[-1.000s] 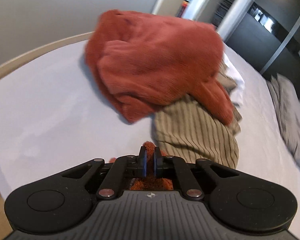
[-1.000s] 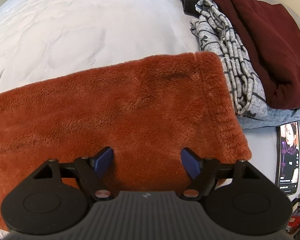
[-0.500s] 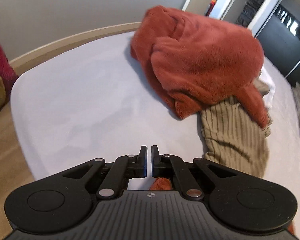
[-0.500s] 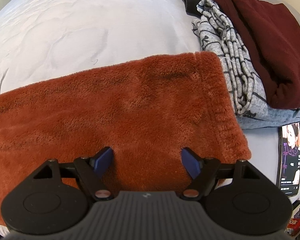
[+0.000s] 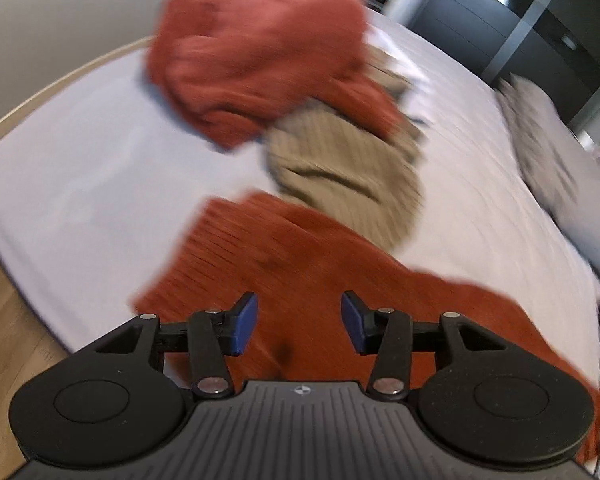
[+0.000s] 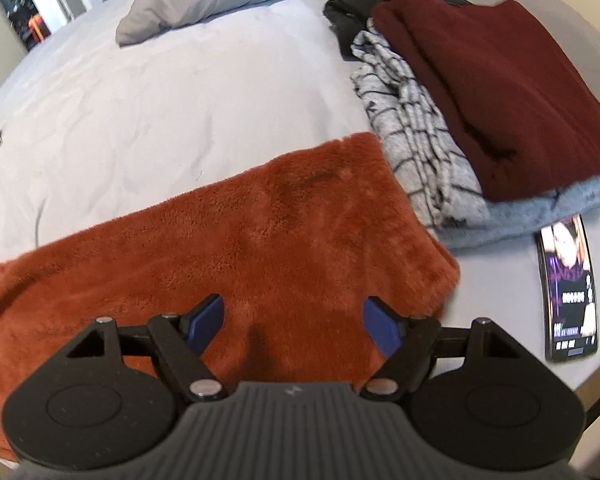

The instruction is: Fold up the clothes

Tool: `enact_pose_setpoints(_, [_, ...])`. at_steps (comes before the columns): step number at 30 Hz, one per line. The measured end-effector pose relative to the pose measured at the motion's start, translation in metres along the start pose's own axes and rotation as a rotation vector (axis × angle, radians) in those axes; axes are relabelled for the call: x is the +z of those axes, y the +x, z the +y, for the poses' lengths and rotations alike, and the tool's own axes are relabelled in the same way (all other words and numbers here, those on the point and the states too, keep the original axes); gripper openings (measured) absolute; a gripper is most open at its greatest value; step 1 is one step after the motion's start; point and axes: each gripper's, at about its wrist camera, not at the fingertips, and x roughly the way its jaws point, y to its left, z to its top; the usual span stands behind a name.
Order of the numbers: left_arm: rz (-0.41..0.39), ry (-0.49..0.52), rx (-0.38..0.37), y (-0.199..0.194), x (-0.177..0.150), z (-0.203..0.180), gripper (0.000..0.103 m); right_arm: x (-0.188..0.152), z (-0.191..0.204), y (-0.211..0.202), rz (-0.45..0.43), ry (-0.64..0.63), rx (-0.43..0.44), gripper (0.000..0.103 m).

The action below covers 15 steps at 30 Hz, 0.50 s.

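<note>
While a folded stack (image 6: 500,92) sits by the bed's right edge and a loose heap (image 5: 284,92) by its left, an orange fleece (image 6: 240,248) lies flat along the near edge (image 6: 500,360), so folding is partly done. Both the left gripper (image 5: 299,322) and right gripper (image 6: 294,326) hover wide open and empty just above the fleece.

Left hand-held gripper (image 5: 294,322) jaws apart, right hand-held gripper (image 6: 294,326) likewise

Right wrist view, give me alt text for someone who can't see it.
The open right gripper hovers over a rust fleece garment spread flat on a grey bed. A stack of folded clothes and a phone lie to its right.
</note>
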Motion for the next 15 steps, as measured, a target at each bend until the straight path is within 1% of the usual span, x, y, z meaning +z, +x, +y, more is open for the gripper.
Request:
enact_pose_setpoints(5, [0.07,0.133,-0.061,0.008,-0.034,-0.044,0.041,-0.011,-0.005,-0.014,-0.007,0.033,0.034,0.074])
enact_pose_setpoints(7, [0.112,0.191,-0.077,0.015,-0.047,-0.059,0.04,-0.016,-0.007,-0.018,-0.005,0.044,0.046,0.07])
enact_pose_setpoints(9, [0.152,0.246,-0.079,0.022,-0.059,-0.073,0.039,-0.025,-0.009,-0.009,0.031,0.043,0.041,0.063])
enact_pose_setpoints(11, [0.198,0.296,-0.066,0.03,-0.07,-0.082,0.039,-0.033,-0.014,0.001,0.067,0.042,0.024,0.06])
enact_pose_setpoints(14, [0.294,0.341,0.004,0.046,-0.084,-0.086,0.039,-0.044,-0.025,0.012,0.102,0.058,0.014,0.06])
enact_pose_setpoints(15, [0.328,0.35,0.034,0.052,-0.088,-0.086,0.039,-0.045,-0.028,0.013,0.099,0.065,0.029,0.06])
